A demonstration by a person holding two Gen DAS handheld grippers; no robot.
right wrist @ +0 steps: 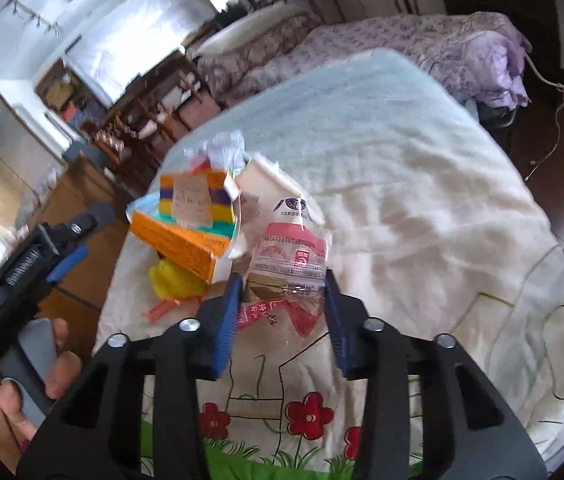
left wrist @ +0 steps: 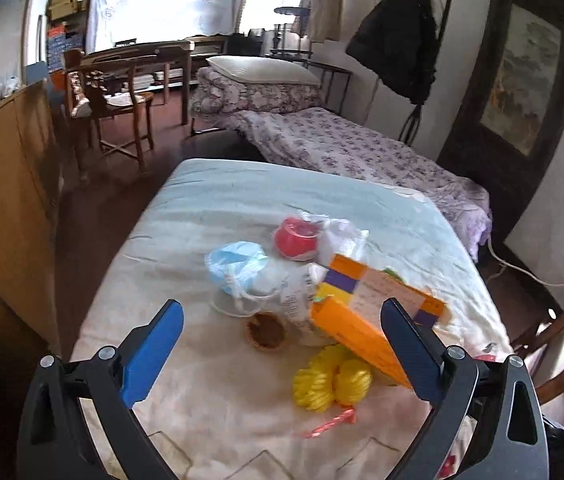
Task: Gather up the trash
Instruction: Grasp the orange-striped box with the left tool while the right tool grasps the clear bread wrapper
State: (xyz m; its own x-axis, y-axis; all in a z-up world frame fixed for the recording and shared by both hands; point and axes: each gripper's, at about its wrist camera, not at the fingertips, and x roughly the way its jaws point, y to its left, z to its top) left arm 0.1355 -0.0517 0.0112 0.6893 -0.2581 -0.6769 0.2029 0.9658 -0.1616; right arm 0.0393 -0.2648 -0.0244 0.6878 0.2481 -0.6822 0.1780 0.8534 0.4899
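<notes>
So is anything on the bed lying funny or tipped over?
Yes. The orange box is tilted, one end propped up on the trash pile. Beside it, the little brown cup lies tipped on the blanket.

This is looking like a lived-in bedroom in a home. A narrow bed point(left wrist: 362, 152) with a flowered purple cover is standing by the wall, with a pillow point(left wrist: 261, 69) lying on folded quilts. A dark coat point(left wrist: 396, 36) is hanging on a stand, wooden chairs point(left wrist: 117, 100) and a table point(left wrist: 149, 54) are standing near the window, and a framed picture point(left wrist: 522, 76) is hanging on the right.
</notes>
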